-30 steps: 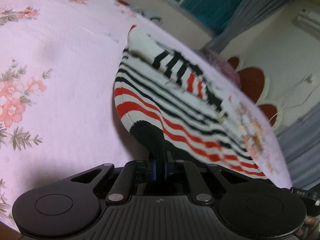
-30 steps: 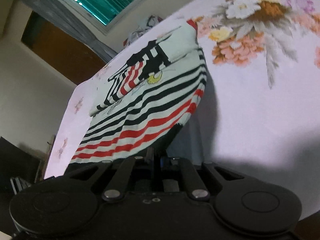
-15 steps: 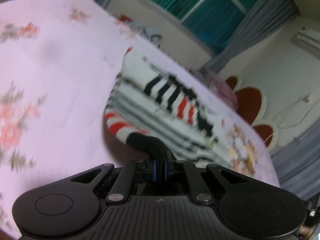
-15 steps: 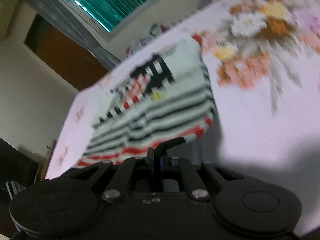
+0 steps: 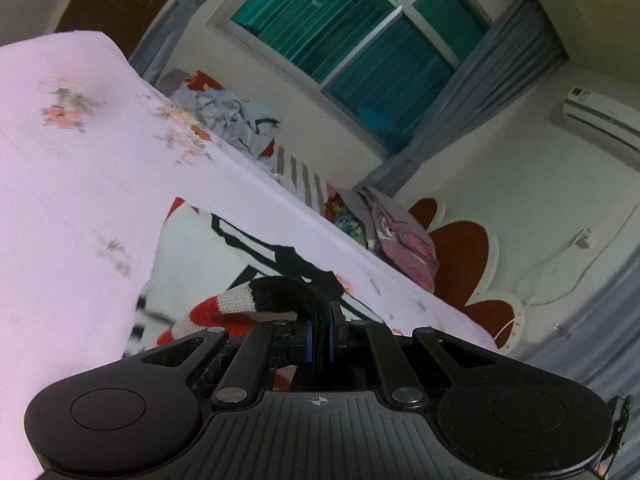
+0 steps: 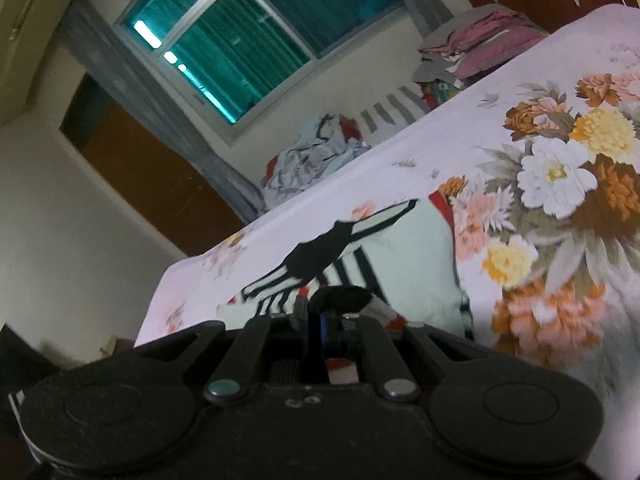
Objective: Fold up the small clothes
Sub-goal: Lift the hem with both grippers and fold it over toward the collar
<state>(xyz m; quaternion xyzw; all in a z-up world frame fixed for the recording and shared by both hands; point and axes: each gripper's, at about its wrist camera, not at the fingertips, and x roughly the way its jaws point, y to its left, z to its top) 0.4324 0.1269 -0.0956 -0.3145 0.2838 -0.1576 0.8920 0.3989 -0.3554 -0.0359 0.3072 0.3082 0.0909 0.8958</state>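
A small white knit garment (image 5: pixel 188 256) with black and red stripes lies on the pink floral bedsheet (image 5: pixel 72 200). Its black hem is pinched in my left gripper (image 5: pixel 319 338), which is shut on it and lifted above the bed. In the right wrist view the same garment (image 6: pixel 412 264) shows its white body and black print. My right gripper (image 6: pixel 314 330) is shut on the other part of the black hem (image 6: pixel 340 298). The striped lower part folds over toward the far end and is mostly hidden behind both grippers.
Beyond the bed's far edge lie a crumpled pale clothes heap (image 5: pixel 236 116), a striped cloth (image 5: pixel 300 180) and stacked pink and grey folded clothes (image 5: pixel 400 240). Large printed flowers (image 6: pixel 560 176) cover the sheet to the right. A window (image 6: pixel 248 40) and wooden door (image 6: pixel 152 176) stand behind.
Both grippers have risen and moved forward over the garment, carrying the hem toward its far end. The striped lower part, earlier spread out, now sits folded under the grippers.
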